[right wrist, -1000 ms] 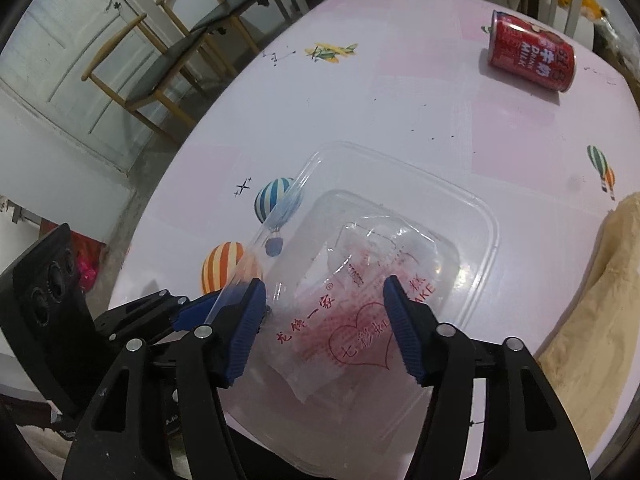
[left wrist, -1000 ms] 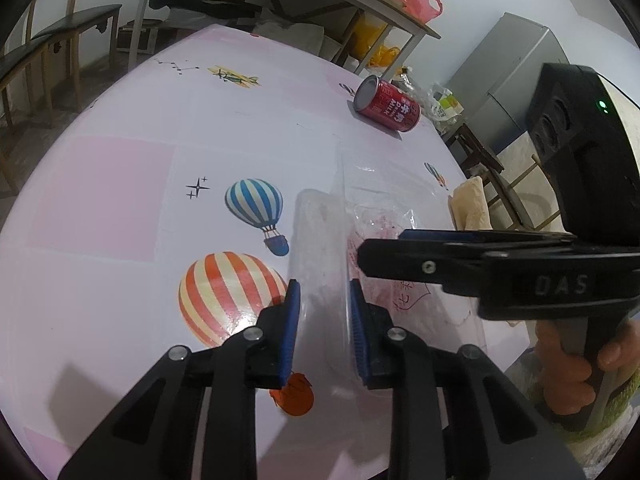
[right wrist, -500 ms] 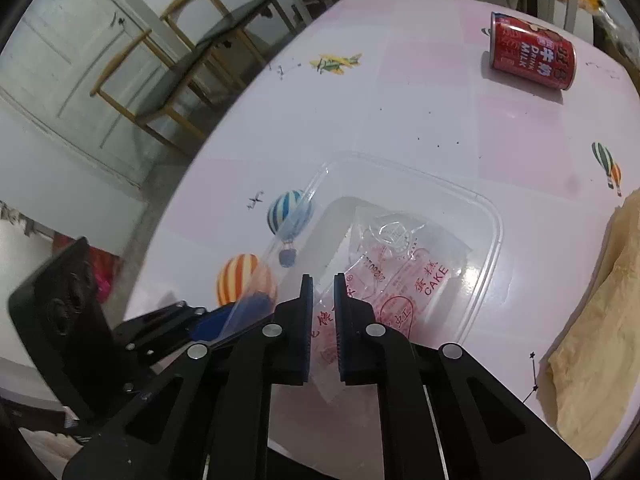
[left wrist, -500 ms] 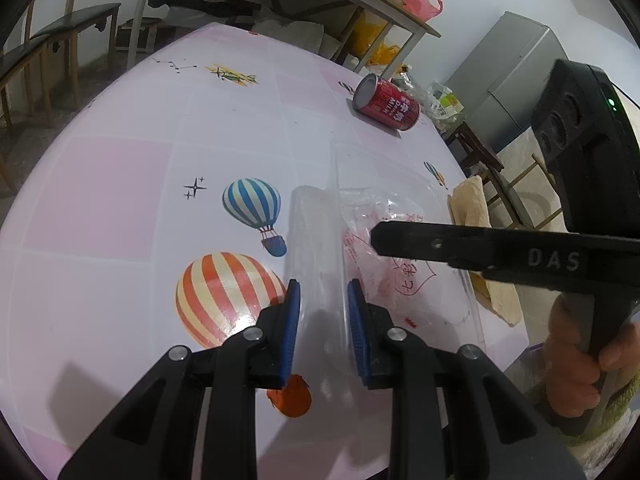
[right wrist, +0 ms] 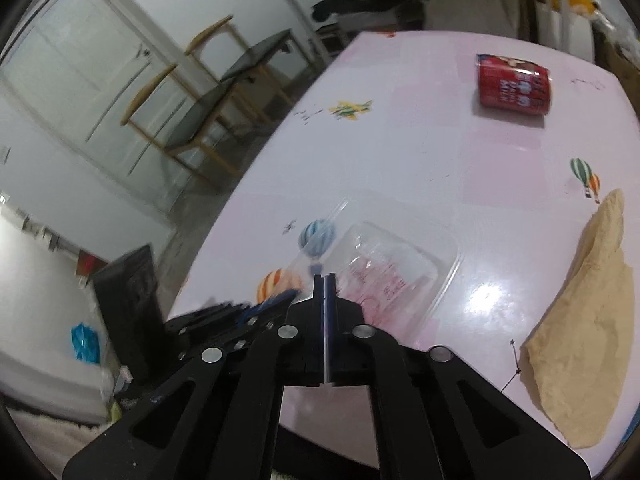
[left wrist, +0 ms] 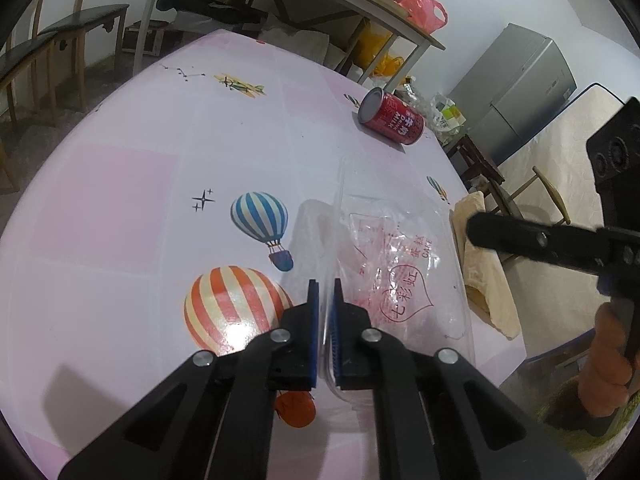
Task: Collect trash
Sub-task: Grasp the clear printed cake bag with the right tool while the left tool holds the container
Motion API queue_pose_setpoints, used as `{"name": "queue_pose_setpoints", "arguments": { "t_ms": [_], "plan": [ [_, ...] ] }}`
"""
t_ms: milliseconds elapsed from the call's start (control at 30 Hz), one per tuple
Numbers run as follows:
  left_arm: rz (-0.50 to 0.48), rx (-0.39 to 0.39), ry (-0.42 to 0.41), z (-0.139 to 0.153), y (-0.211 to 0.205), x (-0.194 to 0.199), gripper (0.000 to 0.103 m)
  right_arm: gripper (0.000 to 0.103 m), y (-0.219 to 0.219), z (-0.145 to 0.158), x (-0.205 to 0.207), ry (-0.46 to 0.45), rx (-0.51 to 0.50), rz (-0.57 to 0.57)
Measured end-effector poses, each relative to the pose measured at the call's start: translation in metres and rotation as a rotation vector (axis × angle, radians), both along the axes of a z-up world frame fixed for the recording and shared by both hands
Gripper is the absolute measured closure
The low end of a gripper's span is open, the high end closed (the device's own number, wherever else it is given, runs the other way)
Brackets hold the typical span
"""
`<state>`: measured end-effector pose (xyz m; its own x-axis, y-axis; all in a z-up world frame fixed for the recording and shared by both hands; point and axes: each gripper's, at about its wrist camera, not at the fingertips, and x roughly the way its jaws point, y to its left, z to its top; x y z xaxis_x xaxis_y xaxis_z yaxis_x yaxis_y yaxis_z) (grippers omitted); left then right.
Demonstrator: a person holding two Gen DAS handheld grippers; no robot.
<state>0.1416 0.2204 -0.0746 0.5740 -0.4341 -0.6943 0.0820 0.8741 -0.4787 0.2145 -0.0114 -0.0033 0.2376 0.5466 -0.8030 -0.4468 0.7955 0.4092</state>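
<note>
On the table [left wrist: 120, 208], a plastic tray [left wrist: 404, 276] lies at the near edge with a wrapper [left wrist: 394, 264] in it, a cloth [left wrist: 486, 276] just to its right and a can [left wrist: 391, 119] on its side well behind.

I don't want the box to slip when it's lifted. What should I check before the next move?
1. Left tool pinches the clear container wall: ok.
2. Right tool holds the wrapper: not ok; it is shut, and the wrapper lies in the container.
3. Tan cloth apart from the container: ok.
4. Red can collected: not ok; it lies on the table.
5. Where the trash bin stands: cannot tell.
</note>
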Motion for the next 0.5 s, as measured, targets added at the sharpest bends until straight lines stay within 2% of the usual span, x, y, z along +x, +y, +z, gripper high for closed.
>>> {"name": "queue_pose_setpoints", "arguments": {
  "t_ms": [33,67,133,233,300,367,500],
  "plan": [
    [0.0,-0.008,0.004,0.0,0.001,0.0,0.098,0.091,0.002,-0.001,-0.002,-0.002,-0.017,0.013],
    [0.001,-0.018,0.006,-0.001,0.002,0.0,0.098,0.077,0.003,-0.002,-0.004,0.003,-0.029,0.022],
    [0.001,-0.042,0.008,-0.001,0.004,0.0,0.098,0.064,0.001,-0.005,-0.005,0.022,-0.029,0.024],
    [-0.023,-0.032,0.003,0.0,0.001,-0.002,0.096,0.063,-0.002,-0.008,0.0,0.038,-0.027,0.007],
    [-0.041,-0.022,0.006,0.0,-0.001,-0.002,0.088,0.062,-0.006,-0.011,0.004,0.059,-0.014,-0.013],
    [-0.063,0.019,0.008,0.001,-0.007,-0.002,0.072,0.062,-0.008,-0.015,0.007,0.086,0.005,-0.021],
    [-0.1,0.078,-0.013,0.005,-0.019,-0.004,0.056,0.062,-0.005,-0.019,0.009,0.118,0.009,-0.019]
  ]
}}
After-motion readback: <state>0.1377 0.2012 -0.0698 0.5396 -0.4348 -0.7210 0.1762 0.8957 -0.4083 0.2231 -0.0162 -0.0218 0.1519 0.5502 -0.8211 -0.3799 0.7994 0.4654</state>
